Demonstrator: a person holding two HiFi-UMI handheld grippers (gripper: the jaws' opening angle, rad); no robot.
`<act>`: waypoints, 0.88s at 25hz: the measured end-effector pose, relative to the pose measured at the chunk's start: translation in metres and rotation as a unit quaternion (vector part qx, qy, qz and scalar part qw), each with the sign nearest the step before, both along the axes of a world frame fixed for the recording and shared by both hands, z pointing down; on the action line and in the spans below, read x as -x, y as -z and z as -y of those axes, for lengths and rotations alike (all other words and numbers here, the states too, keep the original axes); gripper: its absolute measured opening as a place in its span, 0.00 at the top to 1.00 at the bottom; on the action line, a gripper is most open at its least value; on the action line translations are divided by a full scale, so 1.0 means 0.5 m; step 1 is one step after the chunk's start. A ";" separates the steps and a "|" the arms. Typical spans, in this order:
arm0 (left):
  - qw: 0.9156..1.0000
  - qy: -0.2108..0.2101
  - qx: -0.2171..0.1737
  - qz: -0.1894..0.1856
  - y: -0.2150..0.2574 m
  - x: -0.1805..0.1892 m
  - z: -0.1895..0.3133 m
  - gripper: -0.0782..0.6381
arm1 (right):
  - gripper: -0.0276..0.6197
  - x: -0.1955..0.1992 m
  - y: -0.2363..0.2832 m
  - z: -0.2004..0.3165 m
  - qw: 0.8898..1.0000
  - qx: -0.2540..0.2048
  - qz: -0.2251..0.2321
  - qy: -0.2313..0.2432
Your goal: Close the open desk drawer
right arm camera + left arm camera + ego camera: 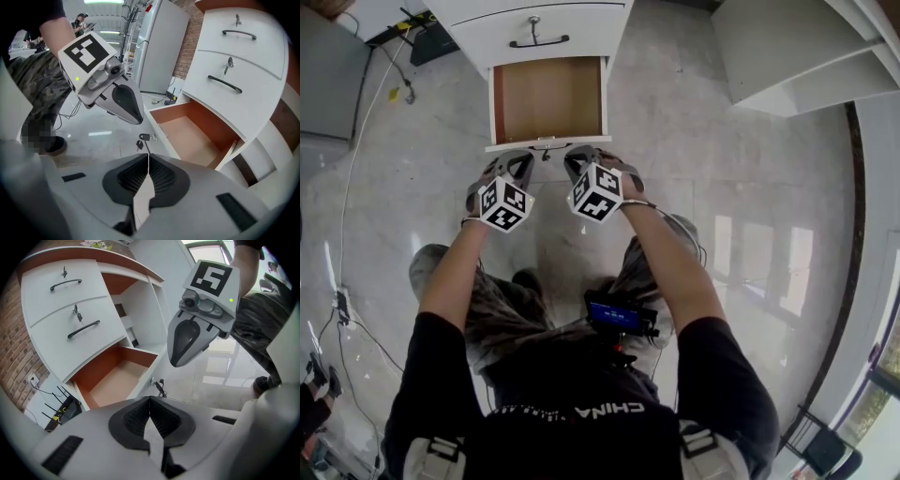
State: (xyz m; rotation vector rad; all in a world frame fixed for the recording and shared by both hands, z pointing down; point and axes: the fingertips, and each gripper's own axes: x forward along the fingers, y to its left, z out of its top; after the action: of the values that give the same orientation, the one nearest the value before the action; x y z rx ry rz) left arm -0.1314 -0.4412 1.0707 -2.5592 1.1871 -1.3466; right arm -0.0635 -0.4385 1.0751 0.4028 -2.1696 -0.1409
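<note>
- The bottom drawer (548, 98) of a white table (469, 23) stands pulled out over a pale, glossy floor (703, 178). From above, its brown inner bottom is in full view.
- A small key (546, 148) hangs at the middle of the drawer's white front panel.
- Directly above the open drawer, a second drawer sits flush with the table. It has a dark curved handle (539, 40) with a key in the lock over it.
- A person faces the table with both bare forearms stretched forward, holding one tool in each hand. The two tools are side by side, just in front of the drawer's front panel.
- The left tongs (150, 401) are pressed together with nothing between them. They point towards the panel, left of the hanging key.
- The right tongs (148, 159) are also pressed together and hold nothing. They point at the panel from the other side of the key.
- Neither pair of tips appears to touch the panel, and a strip of floor shows between the tips and the drawer.
- Each tool carries a cube with black-and-white square markers.
</note>
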 end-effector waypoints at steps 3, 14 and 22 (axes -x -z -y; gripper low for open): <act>1.000 0.012 -0.002 0.003 0.004 0.008 0.006 0.87 | 0.93 -0.004 -0.008 0.000 1.000 0.003 -0.007 -0.005; 1.000 0.014 0.003 0.024 -0.021 0.026 0.021 0.87 | 0.93 -0.015 -0.032 0.027 0.999 0.005 -0.025 -0.037; 0.999 0.010 0.006 0.033 -0.048 0.019 0.026 0.87 | 0.93 -0.005 -0.043 0.046 0.999 0.003 -0.014 -0.041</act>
State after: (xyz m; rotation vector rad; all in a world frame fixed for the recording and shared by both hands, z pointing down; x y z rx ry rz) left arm -0.1407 -0.4543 1.0949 -2.4954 1.2016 -1.4340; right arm -0.0612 -0.4617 1.0966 0.4825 -2.1220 -0.0944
